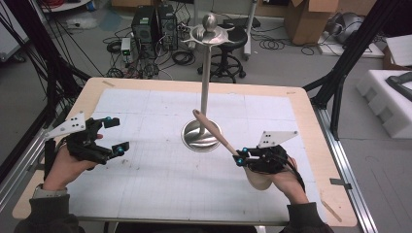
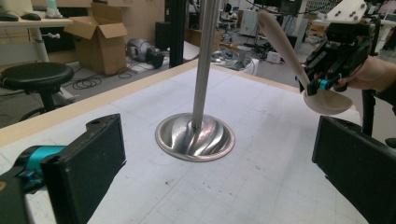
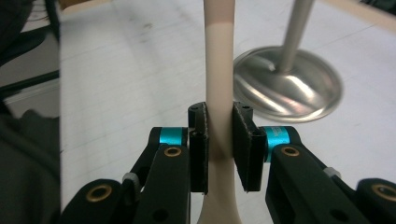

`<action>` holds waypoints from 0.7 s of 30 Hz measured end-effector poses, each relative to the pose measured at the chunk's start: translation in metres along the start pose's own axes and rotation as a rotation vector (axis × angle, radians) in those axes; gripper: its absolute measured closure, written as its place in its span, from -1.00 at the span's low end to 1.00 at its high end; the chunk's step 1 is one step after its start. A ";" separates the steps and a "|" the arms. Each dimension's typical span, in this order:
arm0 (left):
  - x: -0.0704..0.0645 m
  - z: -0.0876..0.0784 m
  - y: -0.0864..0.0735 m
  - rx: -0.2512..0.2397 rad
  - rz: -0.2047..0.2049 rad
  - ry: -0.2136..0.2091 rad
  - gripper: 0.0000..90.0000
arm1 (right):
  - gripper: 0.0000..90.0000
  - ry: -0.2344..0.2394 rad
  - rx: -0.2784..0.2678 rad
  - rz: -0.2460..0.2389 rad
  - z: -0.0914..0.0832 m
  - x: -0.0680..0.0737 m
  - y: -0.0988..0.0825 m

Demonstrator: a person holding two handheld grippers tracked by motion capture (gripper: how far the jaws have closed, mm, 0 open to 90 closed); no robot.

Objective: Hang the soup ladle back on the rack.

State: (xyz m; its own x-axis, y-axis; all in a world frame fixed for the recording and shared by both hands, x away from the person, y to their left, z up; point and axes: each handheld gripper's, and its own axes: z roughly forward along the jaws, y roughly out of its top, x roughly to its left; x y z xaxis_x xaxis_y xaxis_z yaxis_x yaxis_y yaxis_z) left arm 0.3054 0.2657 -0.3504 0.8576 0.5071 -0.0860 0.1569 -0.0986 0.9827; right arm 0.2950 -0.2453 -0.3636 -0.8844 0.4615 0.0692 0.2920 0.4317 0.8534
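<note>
High view, reading from the left of the frame: my left tool (image 1: 113, 136) hovers over the white gridded bench (image 1: 145, 184) with its jaws spread wide and nothing between them. At centre stands the polished steel stand with a round base, tall pole and a hooked top ring (image 1: 202, 135). Right of it, my right tool (image 1: 241, 158) is clamped on the handle of the long beige plastic spoon (image 1: 216, 131), bowl down by my hand, handle end slanting toward the upper left and lying over the stand's base in the frame.

I judge the pick-up done; hanging the spoon on the top ring is left, and no utensil hangs there yet.

Right gripper view shows the handle pinched between both pads (image 3: 198, 144), rising straight up the frame.
</note>
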 end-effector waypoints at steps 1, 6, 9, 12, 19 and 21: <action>-0.001 0.001 0.000 0.002 0.002 -0.001 -0.93 | 0.73 -0.010 -0.010 0.005 -0.002 0.000 0.000; -0.001 0.001 0.000 0.004 0.002 -0.001 -0.93 | 0.73 -0.059 -0.058 0.020 -0.008 -0.002 -0.001; -0.001 -0.001 0.000 -0.001 0.000 0.000 -0.93 | 0.73 -0.074 -0.088 0.041 -0.011 -0.003 -0.002; -0.001 -0.001 0.000 -0.007 -0.002 0.002 -0.93 | 0.73 -0.080 -0.118 0.049 -0.014 -0.004 -0.003; -0.001 -0.001 0.000 -0.004 0.000 0.002 -0.93 | 0.73 -0.134 -0.200 0.064 -0.023 -0.005 -0.002; -0.001 -0.001 0.000 -0.002 0.001 0.001 -0.93 | 0.73 -0.150 -0.229 0.065 -0.026 -0.006 -0.002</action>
State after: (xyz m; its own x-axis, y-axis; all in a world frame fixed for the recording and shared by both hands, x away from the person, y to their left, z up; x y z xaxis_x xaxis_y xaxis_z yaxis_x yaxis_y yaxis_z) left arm 0.3046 0.2660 -0.3503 0.8573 0.5077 -0.0853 0.1555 -0.0973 0.9830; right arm 0.2901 -0.2684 -0.3520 -0.7979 0.5993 0.0651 0.2414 0.2187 0.9455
